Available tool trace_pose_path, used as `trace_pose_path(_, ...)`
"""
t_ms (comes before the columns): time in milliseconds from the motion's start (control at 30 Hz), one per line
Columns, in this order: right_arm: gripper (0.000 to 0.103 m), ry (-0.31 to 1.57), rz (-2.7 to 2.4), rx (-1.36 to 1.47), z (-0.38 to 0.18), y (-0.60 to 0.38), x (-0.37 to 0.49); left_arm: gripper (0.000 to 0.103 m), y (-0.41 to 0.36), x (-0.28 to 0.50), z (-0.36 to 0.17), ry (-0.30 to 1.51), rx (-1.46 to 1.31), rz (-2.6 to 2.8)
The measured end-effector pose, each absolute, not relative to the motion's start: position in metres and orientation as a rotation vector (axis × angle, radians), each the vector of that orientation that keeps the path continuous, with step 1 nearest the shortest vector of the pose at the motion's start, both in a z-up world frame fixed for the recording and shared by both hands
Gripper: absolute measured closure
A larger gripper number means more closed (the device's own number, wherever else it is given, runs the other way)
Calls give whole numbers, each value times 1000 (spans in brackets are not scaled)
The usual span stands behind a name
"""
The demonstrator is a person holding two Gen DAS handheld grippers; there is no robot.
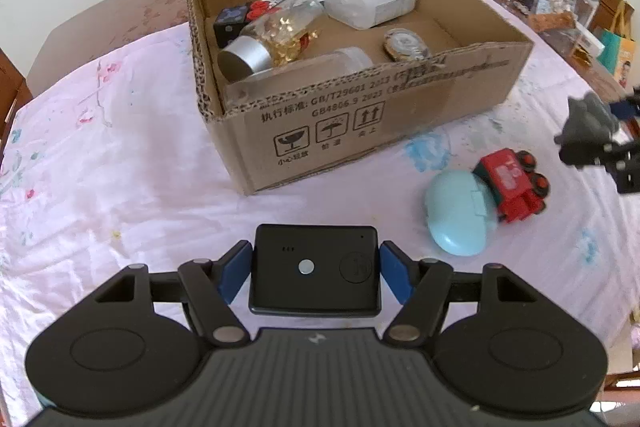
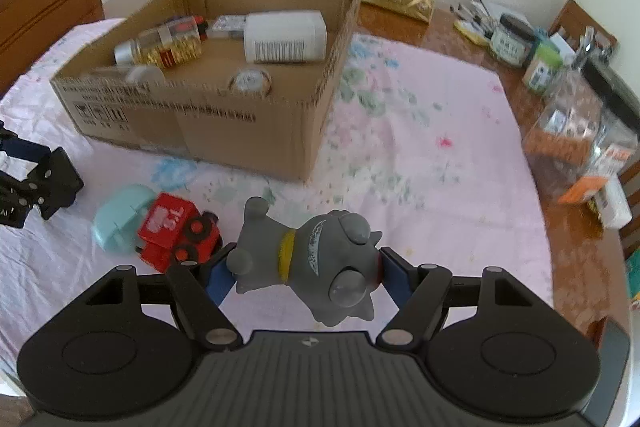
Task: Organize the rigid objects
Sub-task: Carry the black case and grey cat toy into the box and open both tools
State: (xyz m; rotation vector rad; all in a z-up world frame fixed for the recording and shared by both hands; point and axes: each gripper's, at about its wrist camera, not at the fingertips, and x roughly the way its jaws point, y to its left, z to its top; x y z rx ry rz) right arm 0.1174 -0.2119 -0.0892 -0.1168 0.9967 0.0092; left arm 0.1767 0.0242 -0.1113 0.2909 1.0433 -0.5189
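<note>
The box (image 1: 360,115) is brown corrugated cardboard, matt, with rough torn top edges and black print. A thin pink cloth (image 1: 120,167), wrinkled and flower-printed, covers the wooden tabletop (image 2: 440,23), which looks glossy where bare. The cat (image 2: 308,259) is matt grey plastic or rubber, smooth, with a yellow collar. The black device (image 1: 315,269) has a smooth matt plastic shell. The train (image 1: 510,185) is shiny red plastic; the blue case (image 1: 458,213) is smooth, pale plastic. The jar (image 1: 272,39) is clear with a brushed metal-looking lid.
</note>
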Motion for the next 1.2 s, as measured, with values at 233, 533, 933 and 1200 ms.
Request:
trace_pose_path(233,25,923,87,-171,-45,-210,124,34,26,169,-66,1018,296,-608)
trace_pose_path(533,25,829,187,-225,-14,-205,153,34,-5,182,-7,860,314,-680)
trace_pose_path(933,25,825,293,-274,-17,-207,180,34,-66,237,-35,836,338,-631)
trace_pose_path(1200,25,830,339,-295,-20,-209,191,10,-64,245,-33,778,276,-526)
